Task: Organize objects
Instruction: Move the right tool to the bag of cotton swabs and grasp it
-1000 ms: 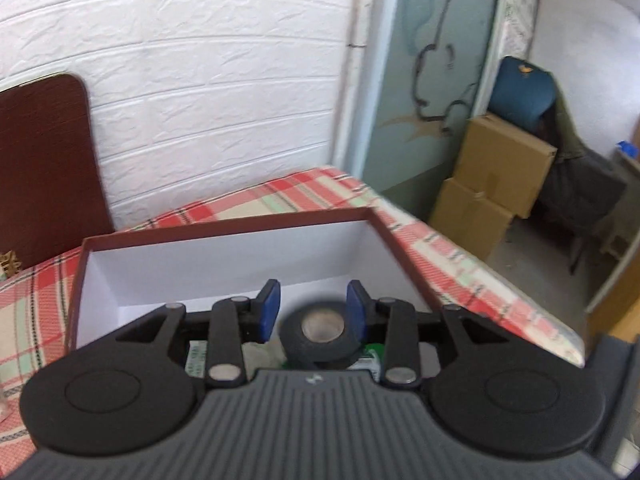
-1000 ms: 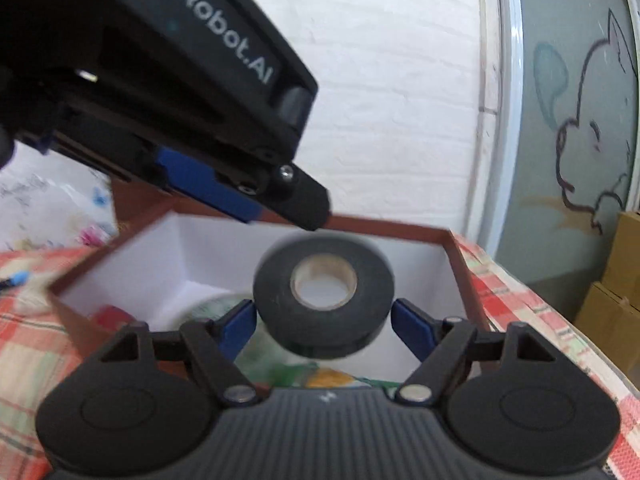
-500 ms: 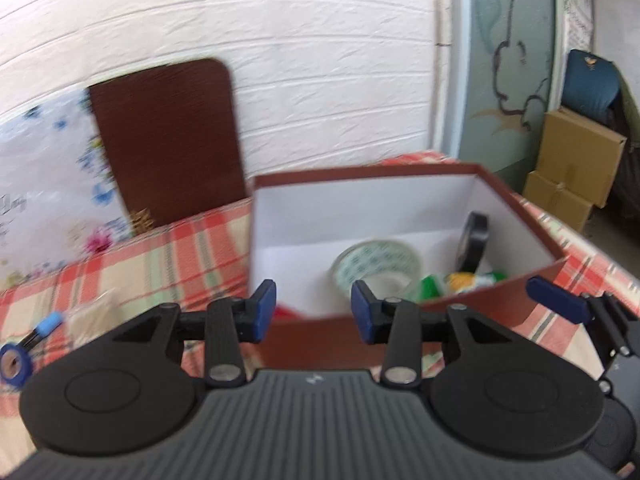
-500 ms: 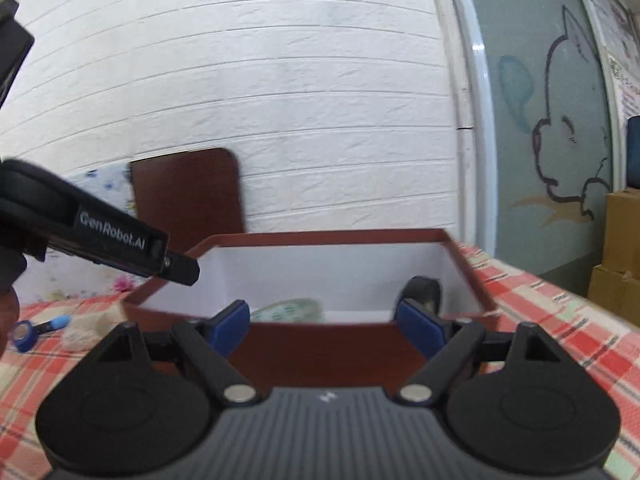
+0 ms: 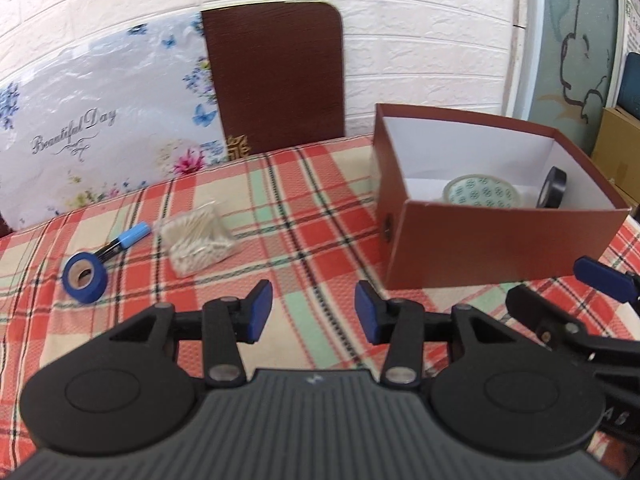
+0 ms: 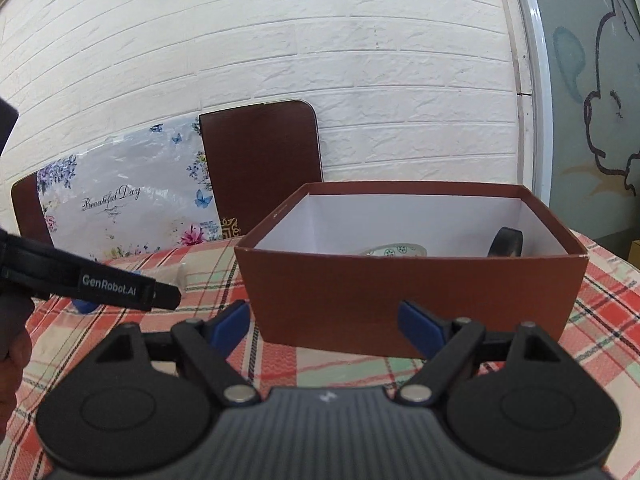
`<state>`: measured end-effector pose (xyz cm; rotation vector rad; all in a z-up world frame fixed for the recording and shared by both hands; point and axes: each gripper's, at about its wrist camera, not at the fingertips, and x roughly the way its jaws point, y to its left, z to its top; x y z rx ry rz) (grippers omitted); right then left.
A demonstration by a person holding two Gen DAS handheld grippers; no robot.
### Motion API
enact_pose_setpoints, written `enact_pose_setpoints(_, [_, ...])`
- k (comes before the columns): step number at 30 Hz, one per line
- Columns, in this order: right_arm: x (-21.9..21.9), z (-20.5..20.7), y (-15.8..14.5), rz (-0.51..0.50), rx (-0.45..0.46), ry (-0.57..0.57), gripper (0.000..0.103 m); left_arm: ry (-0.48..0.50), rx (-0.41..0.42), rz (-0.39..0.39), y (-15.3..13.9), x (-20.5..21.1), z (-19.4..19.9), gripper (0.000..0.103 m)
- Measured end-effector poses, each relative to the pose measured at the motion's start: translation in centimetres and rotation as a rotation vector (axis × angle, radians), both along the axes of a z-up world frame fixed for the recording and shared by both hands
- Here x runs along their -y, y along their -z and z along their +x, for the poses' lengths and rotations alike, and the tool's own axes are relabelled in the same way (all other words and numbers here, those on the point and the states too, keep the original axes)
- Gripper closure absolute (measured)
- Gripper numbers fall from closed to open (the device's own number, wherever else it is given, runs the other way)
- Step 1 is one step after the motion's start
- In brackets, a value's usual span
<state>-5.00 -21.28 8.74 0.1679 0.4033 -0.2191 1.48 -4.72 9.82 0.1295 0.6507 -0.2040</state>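
A brown box with a white inside stands on the checked tablecloth; it also shows in the right wrist view. Inside it a black tape roll leans on the right wall beside a patterned clear tape roll. A blue tape roll, a blue-capped pen and a bag of cotton swabs lie on the cloth at left. My left gripper is open and empty over the cloth. My right gripper is open and empty in front of the box.
A brown board and a flowered plastic sheet lean on the white brick wall behind the table. Cardboard boxes stand on the floor at far right. The left gripper's body crosses the right wrist view at left.
The black tape roll left the left gripper and now rests inside the box. Both grippers drew back from the box; the left one swung left toward the loose items.
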Motion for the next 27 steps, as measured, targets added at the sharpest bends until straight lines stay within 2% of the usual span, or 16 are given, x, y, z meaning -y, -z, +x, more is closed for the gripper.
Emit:
enact_pose_setpoints(4, [-1.4, 0.5, 0.4, 0.013, -0.045, -0.032, 0.019, -0.041, -0.004, 0.006, 0.7, -2.1, -0.2, 0.051])
enact_pose_setpoints(17, [-8.3, 3.2, 2.4, -0.041, -0.18, -0.201, 0.019, -0.204, -0.034, 0.014, 4.1, -10.6, 0.2, 0.051])
enact_pose_setpoints(22, [-11.1, 4.7, 4.0, -0.082, -0.252, -0.3, 0.019, -0.319, -0.025, -0.004, 5.4, -16.9, 1.1, 0.05])
enact_pose_setpoints(25, [-12.7, 6.3, 5.3, -0.102, -0.301, -0.363, 0.019, -0.412, 0.014, 0.037, 6.6, -20.7, 1.7, 0.045])
enact_pose_setpoints(27, [-13.6, 7.9, 6.3, -0.119, -0.328, -0.393, 0.019, -0.458, 0.002, 0.032, 8.0, -23.0, 1.9, 0.042])
